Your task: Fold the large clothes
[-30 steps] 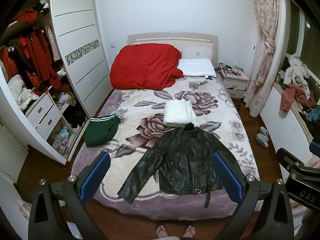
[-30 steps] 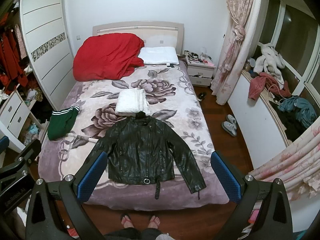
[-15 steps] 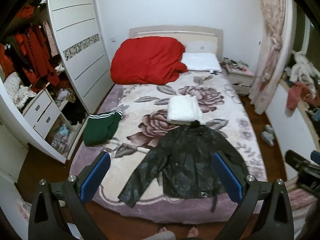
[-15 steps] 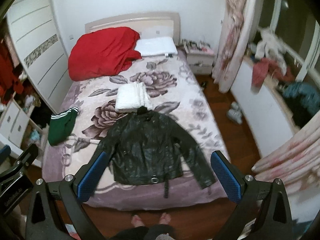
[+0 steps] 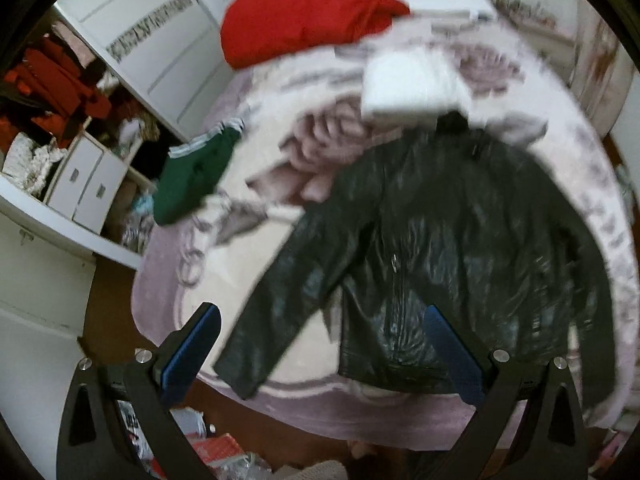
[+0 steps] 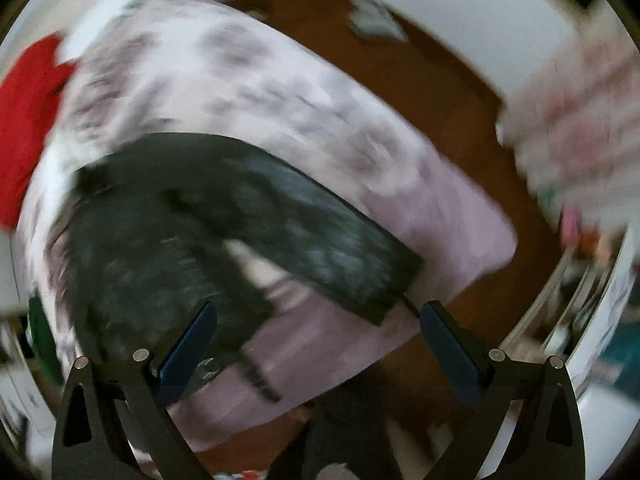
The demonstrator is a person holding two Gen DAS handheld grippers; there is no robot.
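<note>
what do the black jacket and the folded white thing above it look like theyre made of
The black jacket looks like leather or faux leather, which one I cannot tell: its surface is glossy, with bright highlights along the creases and sleeves. The folded white thing looks like a soft matte fabric, perhaps terry or fleece, since it shows no shine and sits in a thick stack; blur hides its weave.

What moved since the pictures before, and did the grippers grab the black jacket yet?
Both grippers dropped toward the bed: the left gripper nears one sleeve of the black jacket, the right gripper the other. Both are open, holding nothing. The jacket lies spread as before.
</note>
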